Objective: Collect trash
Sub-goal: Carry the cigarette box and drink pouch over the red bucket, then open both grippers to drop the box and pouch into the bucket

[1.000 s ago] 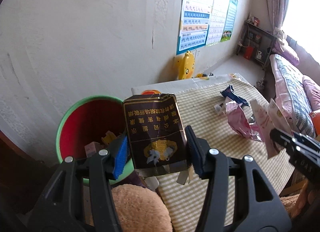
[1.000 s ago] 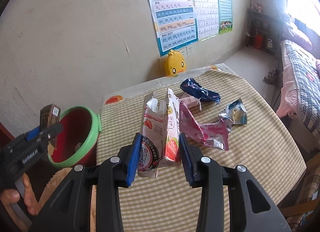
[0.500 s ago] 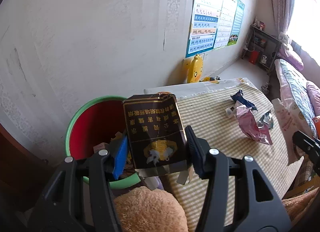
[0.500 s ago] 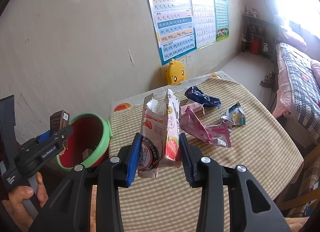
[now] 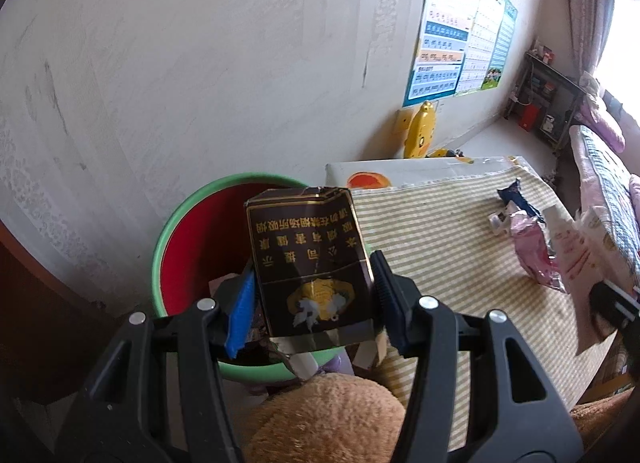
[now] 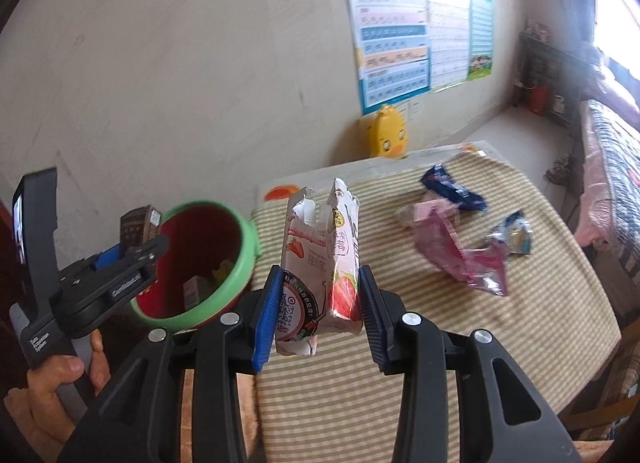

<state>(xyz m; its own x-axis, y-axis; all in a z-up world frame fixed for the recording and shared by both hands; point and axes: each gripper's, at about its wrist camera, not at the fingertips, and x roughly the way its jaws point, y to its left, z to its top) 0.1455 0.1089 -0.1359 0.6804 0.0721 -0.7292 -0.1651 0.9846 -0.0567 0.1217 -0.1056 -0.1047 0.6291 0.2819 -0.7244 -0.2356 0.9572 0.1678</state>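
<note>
My left gripper (image 5: 312, 303) is shut on a dark brown cigarette pack (image 5: 308, 259) with gold print, held over the near rim of the red bin with a green rim (image 5: 176, 223). In the right wrist view the left gripper (image 6: 132, 251) holds the pack (image 6: 138, 223) at the bin's (image 6: 240, 263) left edge. My right gripper (image 6: 320, 303) is shut on a torn pink strawberry milk carton (image 6: 320, 259), held above the checked tablecloth (image 6: 400, 383) to the right of the bin. The carton also shows at the right edge of the left wrist view (image 5: 580, 259).
Pink wrapper (image 6: 460, 259), dark blue wrapper (image 6: 452, 187) and a small foil packet (image 6: 512, 235) lie on the table. A yellow duck toy (image 6: 386, 135) stands by the wall. Bin holds several scraps (image 6: 196, 291). A tan plush (image 5: 328, 423) lies below the left gripper. A bed (image 6: 612, 167) is at right.
Both grippers have moved left toward the bin with their loads. The pack now hangs over the bin's opening, and the carton is closer to the bin's rim.
</note>
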